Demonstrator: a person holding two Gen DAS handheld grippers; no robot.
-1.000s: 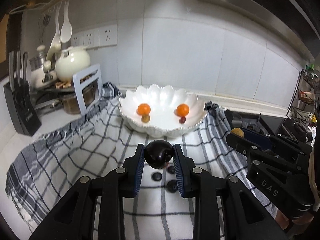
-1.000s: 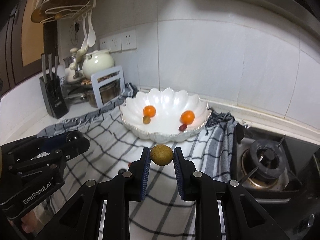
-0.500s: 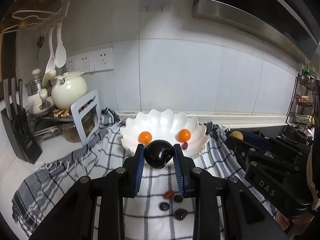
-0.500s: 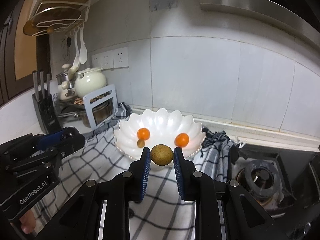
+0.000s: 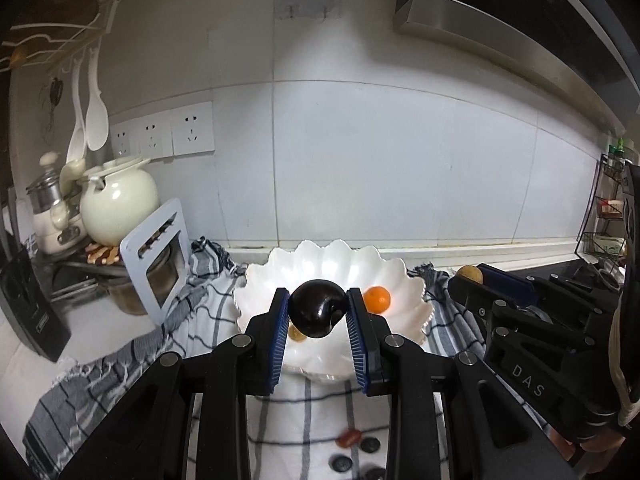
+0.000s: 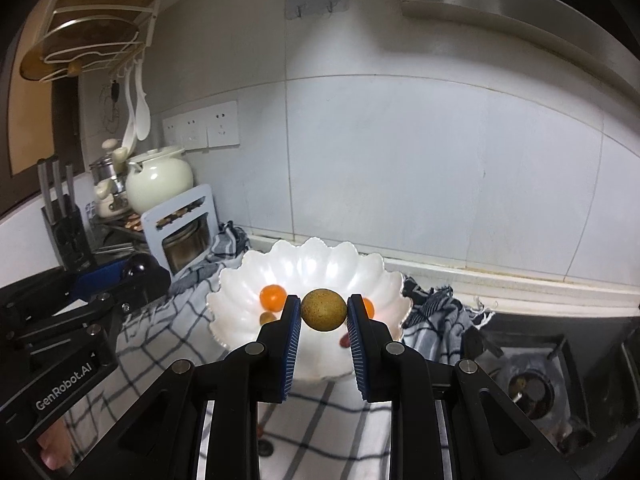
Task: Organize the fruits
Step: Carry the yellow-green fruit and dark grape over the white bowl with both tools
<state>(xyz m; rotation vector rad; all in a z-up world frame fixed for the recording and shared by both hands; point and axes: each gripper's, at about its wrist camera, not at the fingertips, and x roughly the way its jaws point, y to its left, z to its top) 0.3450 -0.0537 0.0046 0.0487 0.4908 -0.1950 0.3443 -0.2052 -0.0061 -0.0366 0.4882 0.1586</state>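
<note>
My left gripper [image 5: 318, 314] is shut on a dark purple plum [image 5: 317, 312], held in the air in front of the white scalloped bowl [image 5: 404, 280]. My right gripper [image 6: 324, 312] is shut on a brown-green round fruit [image 6: 324, 310], also held before the bowl [image 6: 240, 280]. The bowl holds an orange fruit [image 5: 377, 299] on the right, another orange fruit [image 6: 273, 297] on the left, a small brownish fruit [image 6: 267, 317] and a small red one [image 6: 343, 340]. Each gripper shows in the other's view, the right one [image 5: 472, 280] with its fruit, the left one [image 6: 136, 270] with the plum.
The bowl stands on a checked cloth [image 5: 192, 320] with small dark and red fruits [image 5: 350, 438] near me. A kettle [image 5: 118, 204], a rack [image 5: 158, 260] and a knife block [image 6: 66, 224] stand at the left. A gas stove [image 6: 532, 384] is at the right. The tiled wall is close behind.
Both grippers have risen and moved forward toward the bowl with their fruits still held. The bowl now sits right behind the fingertips and looks larger.
</note>
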